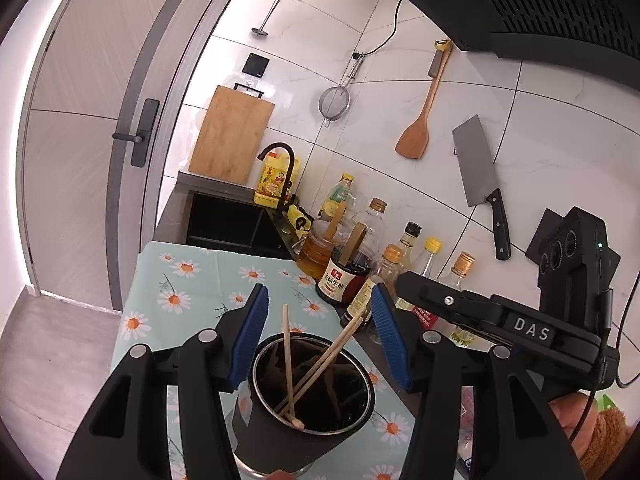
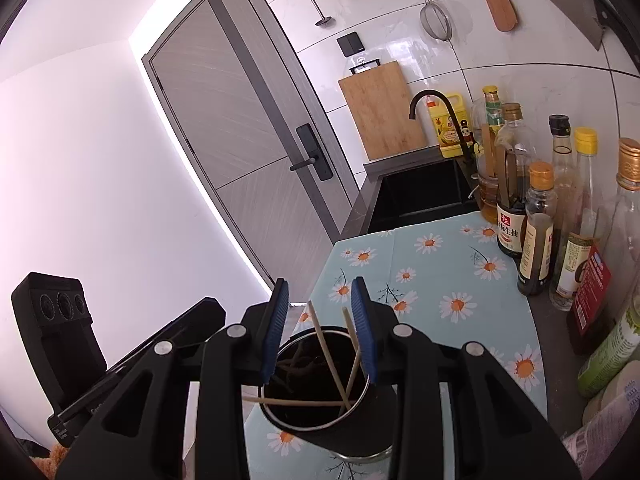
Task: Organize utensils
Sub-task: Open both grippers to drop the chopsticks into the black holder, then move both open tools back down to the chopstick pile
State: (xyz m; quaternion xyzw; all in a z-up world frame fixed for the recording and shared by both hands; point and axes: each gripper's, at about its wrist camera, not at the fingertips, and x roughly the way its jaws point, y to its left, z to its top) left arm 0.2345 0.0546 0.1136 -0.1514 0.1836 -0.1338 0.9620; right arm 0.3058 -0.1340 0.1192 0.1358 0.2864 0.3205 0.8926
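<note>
Three pale wooden sticks (image 1: 320, 354) stand loose inside the dark utensil cup (image 1: 308, 392), leaning every which way against its steel rim; they look like chopsticks, though one seems to end in a small rounded tip low in the cup, so it may be a slim spoon. The cup sits on the daisy-print cloth (image 1: 192, 276), on the edge of the cloth nearest the two hands.

Both tongs hover right over the cup's mouth. The left gripper (image 1: 320, 332) has its blue pads standing well apart, with the stick tops rising between them and nothing pinched. The right gripper (image 2: 320, 332) is also parted, less widely; one stick passes close beside its right-hand pad, but I cannot tell whether it touches, and it does not look clamped.

By my reckoning, the dropping-in is done for these pieces and both hands are letting go. Beyond the cup, the cloth shows no other loose utensils. Further beyond it, by the wall, the row of sauce bottles (image 2: 536, 236) stands undisturbed. What seems left is to draw both grippers clear without catching a stick, and perhaps to straighten the crossed pieces.
</note>
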